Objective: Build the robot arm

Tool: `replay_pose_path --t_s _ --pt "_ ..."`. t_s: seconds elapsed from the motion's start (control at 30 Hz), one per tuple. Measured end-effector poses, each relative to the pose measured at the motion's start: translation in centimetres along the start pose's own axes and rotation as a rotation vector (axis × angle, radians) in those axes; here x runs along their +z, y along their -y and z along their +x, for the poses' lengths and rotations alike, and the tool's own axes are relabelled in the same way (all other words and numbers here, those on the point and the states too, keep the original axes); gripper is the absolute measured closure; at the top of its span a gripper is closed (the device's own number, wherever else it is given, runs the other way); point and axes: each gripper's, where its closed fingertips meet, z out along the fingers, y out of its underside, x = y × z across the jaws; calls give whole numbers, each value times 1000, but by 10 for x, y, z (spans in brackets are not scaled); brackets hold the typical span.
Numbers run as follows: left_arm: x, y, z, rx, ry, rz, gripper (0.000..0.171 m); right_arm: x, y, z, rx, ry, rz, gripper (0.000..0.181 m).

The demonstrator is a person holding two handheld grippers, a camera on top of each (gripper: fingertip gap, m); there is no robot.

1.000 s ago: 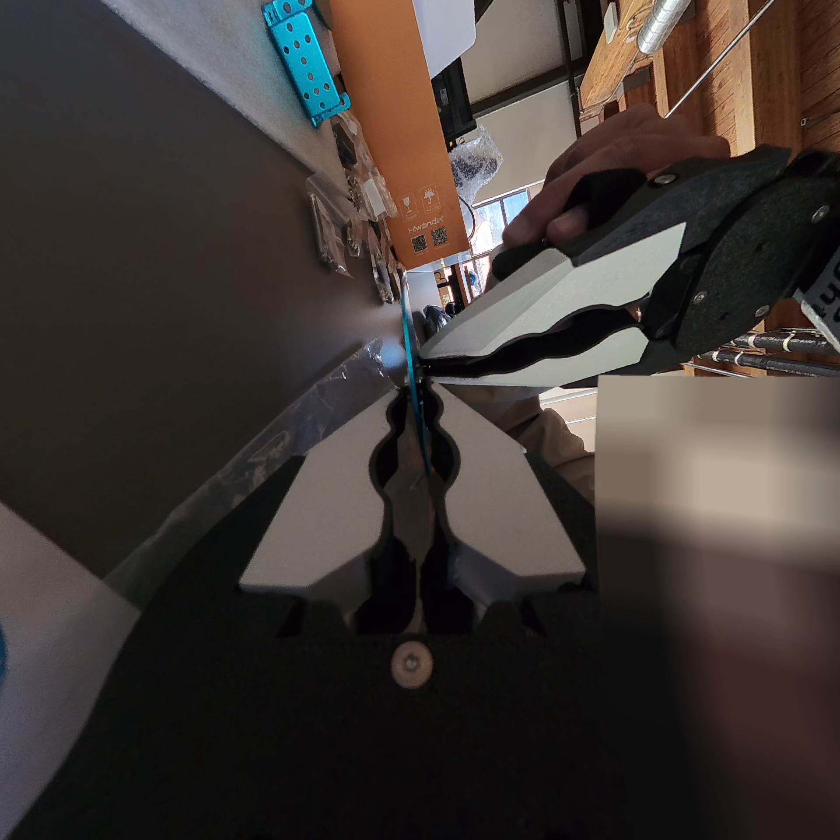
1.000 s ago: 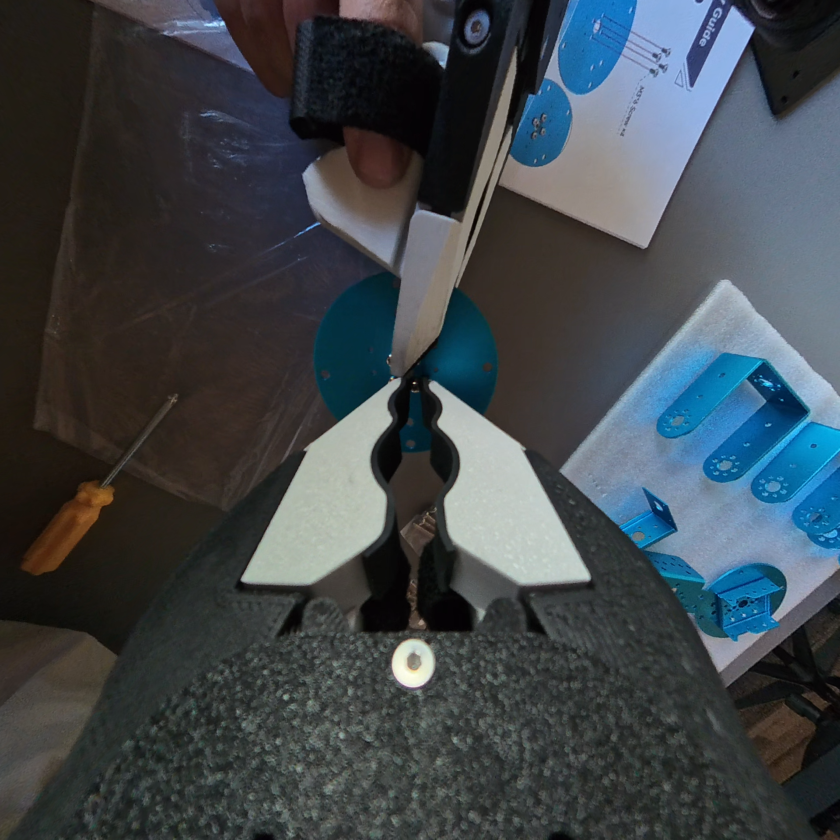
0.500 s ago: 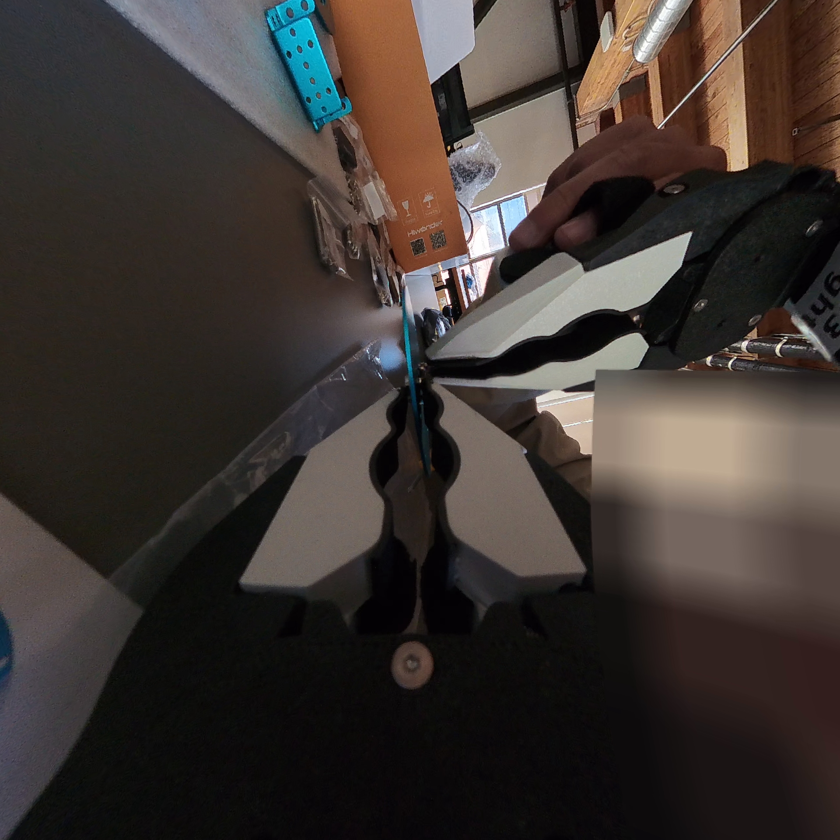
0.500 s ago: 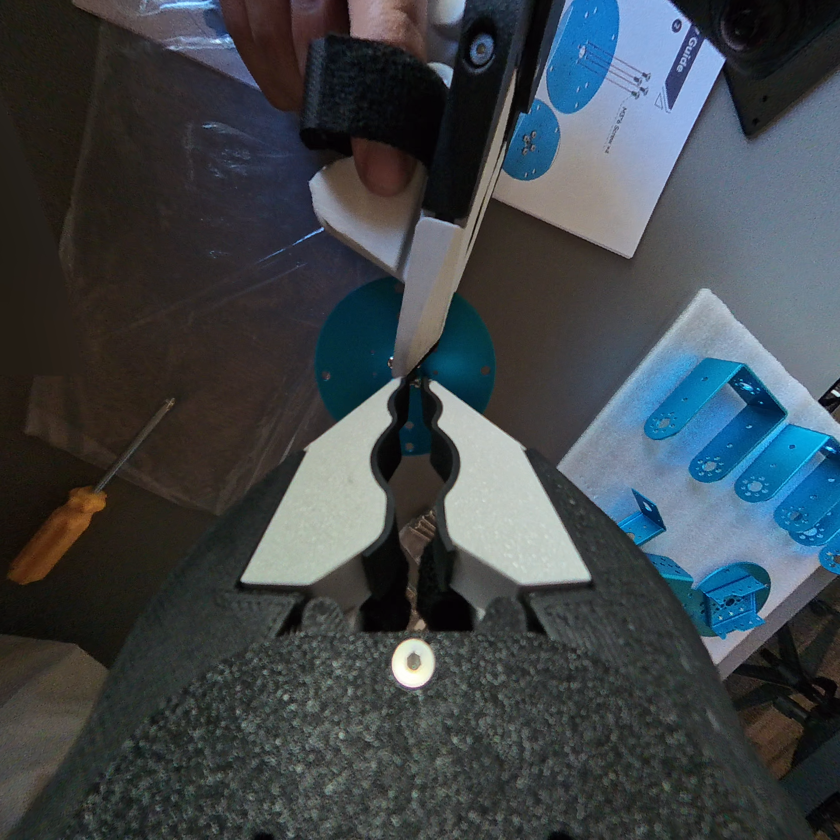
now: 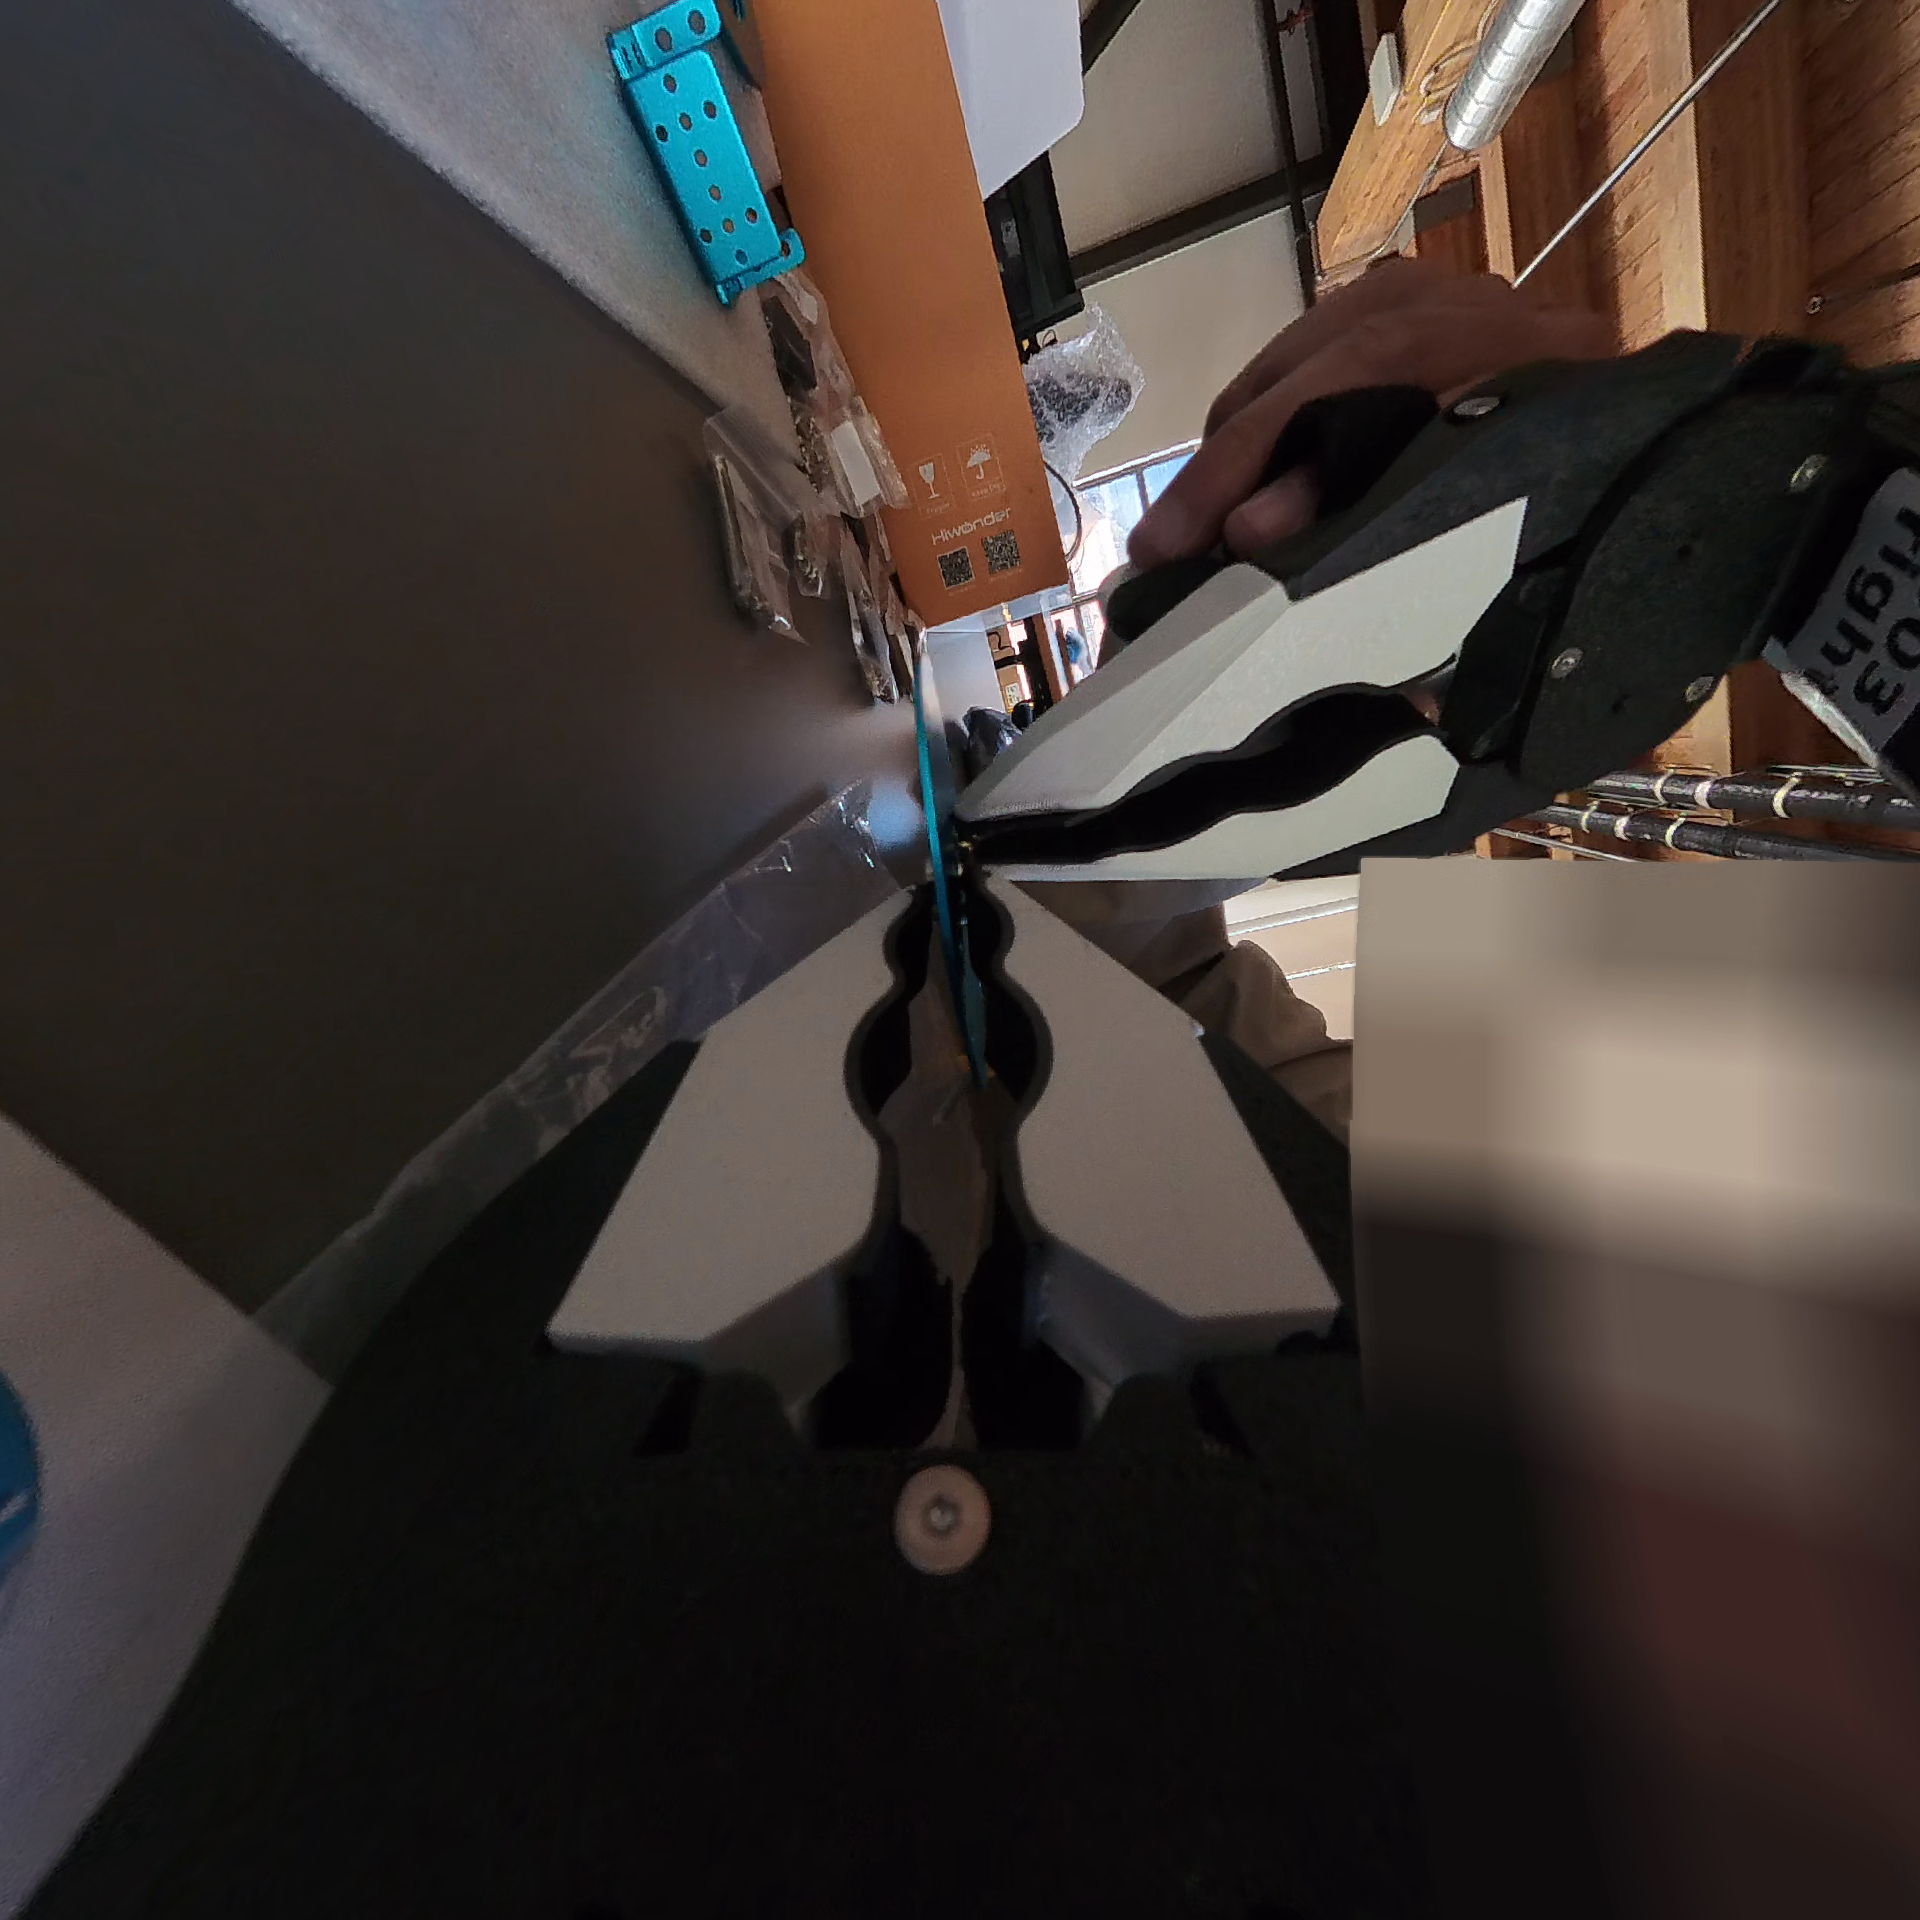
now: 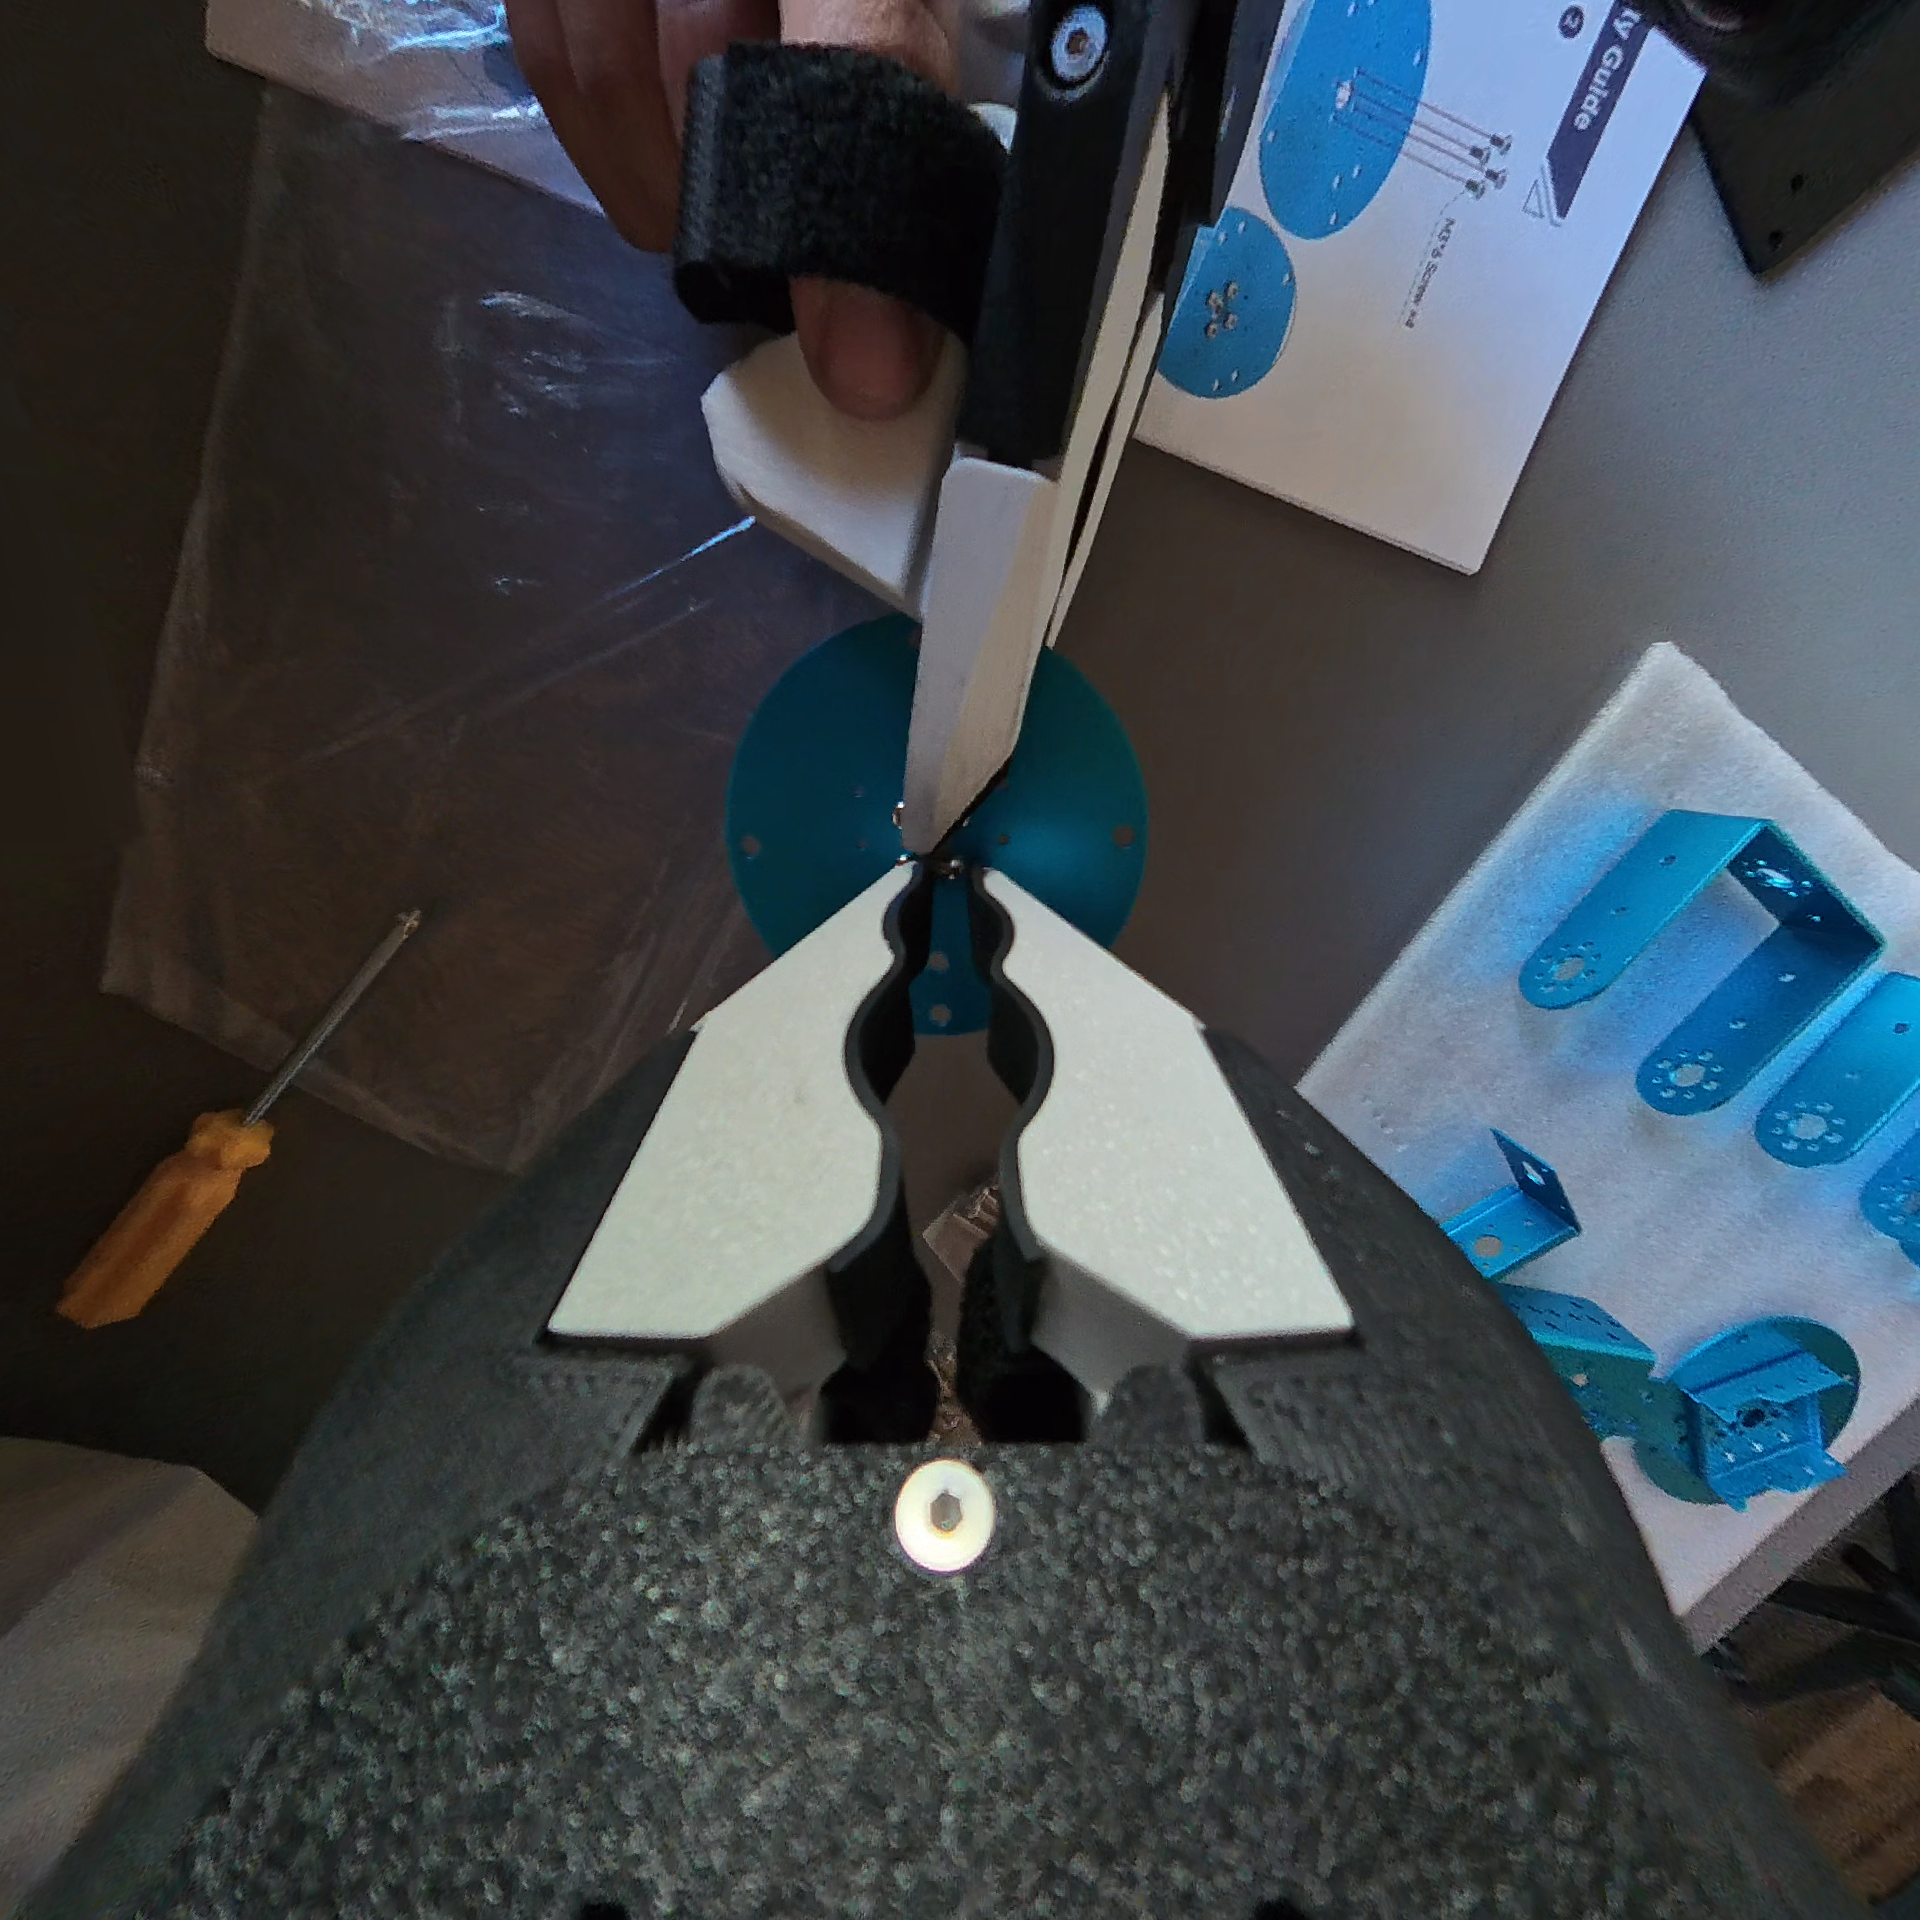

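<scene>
A round blue metal disc [image 6: 1060,831] with small holes is held upright above the dark table. My left gripper [image 5: 951,883] is shut on its edge; in the left wrist view the disc [image 5: 940,831] shows edge-on between the fingers. In the right wrist view the left gripper [image 6: 935,821] comes down from the top, with a hand on it. My right gripper [image 6: 945,873] is shut on a small screw [image 6: 940,858] and holds it against the middle of the disc's face. In the left wrist view the right gripper [image 5: 966,826] comes in from the right.
An orange-handled screwdriver [image 6: 166,1216] lies on the left beside a clear plastic bag [image 6: 416,623]. A printed sheet [image 6: 1403,312] lies at the back. A white foam pad [image 6: 1662,790] carries several blue brackets. An orange box [image 5: 904,312], small hardware bags [image 5: 800,520] and a blue perforated plate [image 5: 707,166] stand farther off.
Both grippers keep their hold and stay together at the disc. The pair has drifted only slightly over the table.
</scene>
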Motion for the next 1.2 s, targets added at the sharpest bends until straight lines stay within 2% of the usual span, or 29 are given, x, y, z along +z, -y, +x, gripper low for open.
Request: replay_pose_path --t_s 0.37,0.53,0.67,0.83,1.0,1.2 --pt "-2 2 -1 -7 2 11 165 -2 3 5 -67 -75 44 181" --pt "-2 2 -1 -14 -4 13 166 -5 3 18 -169 -330 45 181" --pt "-2 2 -1 -14 -5 13 165 -12 12 19 -305 -584 160 181" --pt "-2 2 0 -14 -7 12 165 -13 7 13 -469 -822 220 181" --pt "-2 2 0 -5 -4 10 165 -9 4 11 -625 -942 192 181" --pt "-1 1 0 4 1 6 165 -8 6 9 -670 -952 160 181"
